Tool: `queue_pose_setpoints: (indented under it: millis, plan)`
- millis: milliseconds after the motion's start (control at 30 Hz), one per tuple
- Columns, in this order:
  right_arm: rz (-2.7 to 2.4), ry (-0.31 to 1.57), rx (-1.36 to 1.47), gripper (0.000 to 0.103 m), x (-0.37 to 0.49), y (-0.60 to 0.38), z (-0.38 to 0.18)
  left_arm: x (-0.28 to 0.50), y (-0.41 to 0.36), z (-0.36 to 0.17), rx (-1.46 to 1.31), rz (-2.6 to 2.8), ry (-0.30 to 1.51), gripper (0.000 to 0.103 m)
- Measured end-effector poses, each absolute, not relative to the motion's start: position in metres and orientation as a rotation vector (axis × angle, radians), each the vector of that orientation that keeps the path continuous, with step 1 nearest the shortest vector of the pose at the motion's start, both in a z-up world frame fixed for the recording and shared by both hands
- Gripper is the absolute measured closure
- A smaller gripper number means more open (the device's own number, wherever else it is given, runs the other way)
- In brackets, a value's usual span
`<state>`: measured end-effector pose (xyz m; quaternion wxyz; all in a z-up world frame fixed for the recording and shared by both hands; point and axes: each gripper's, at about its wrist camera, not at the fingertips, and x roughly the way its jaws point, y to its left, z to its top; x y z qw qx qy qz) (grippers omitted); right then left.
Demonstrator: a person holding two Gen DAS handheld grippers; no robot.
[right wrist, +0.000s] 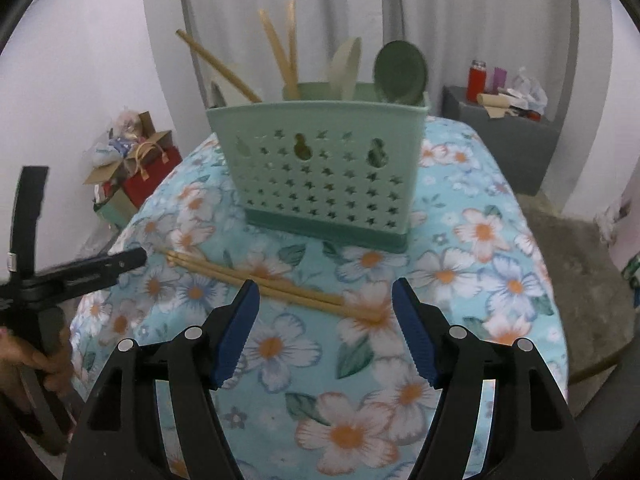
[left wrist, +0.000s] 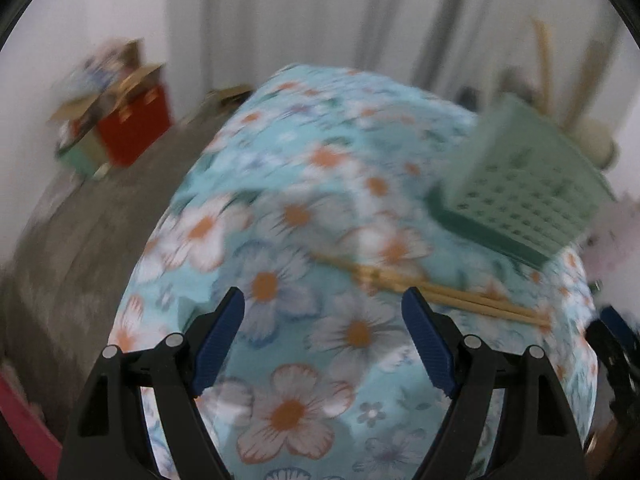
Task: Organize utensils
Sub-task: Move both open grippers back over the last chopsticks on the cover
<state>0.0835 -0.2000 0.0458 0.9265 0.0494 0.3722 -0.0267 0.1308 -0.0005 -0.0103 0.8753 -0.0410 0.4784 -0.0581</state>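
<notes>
Covering the table ahead of both claws, a floral cloth [right wrist: 460, 240] bears loose chopsticks [right wrist: 260, 280] just beyond the right gripper [right wrist: 325, 328] and left gripper [left wrist: 323, 338], both spread apart and empty, with bare cloth below them.

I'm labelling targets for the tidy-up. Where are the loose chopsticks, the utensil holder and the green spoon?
loose chopsticks [right wrist: 256, 280]: right wrist view, mid-shaft.
utensil holder [right wrist: 320, 168]: right wrist view, perforated front wall.
green spoon [right wrist: 400, 70]: right wrist view, bowl.

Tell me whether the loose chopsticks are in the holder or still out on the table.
Out. The chopsticks lie flat on the flowered tablecloth, in front of the green holder.
</notes>
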Motion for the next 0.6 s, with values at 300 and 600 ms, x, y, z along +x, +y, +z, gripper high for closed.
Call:
queue_pose_setpoints:
  millis: [300, 600]
  plan:
    - [0.044, 0.806, 0.079, 0.037, 0.094, -0.178, 0.042, 0.125, -0.003, -0.006, -0.001, -0.036, 0.995, 0.024]
    - [0.089, 0.842, 0.029, 0.037, 0.098, -0.168, 0.040, 0.123, -0.007, -0.004, 0.022, -0.008, 1.006, 0.024]
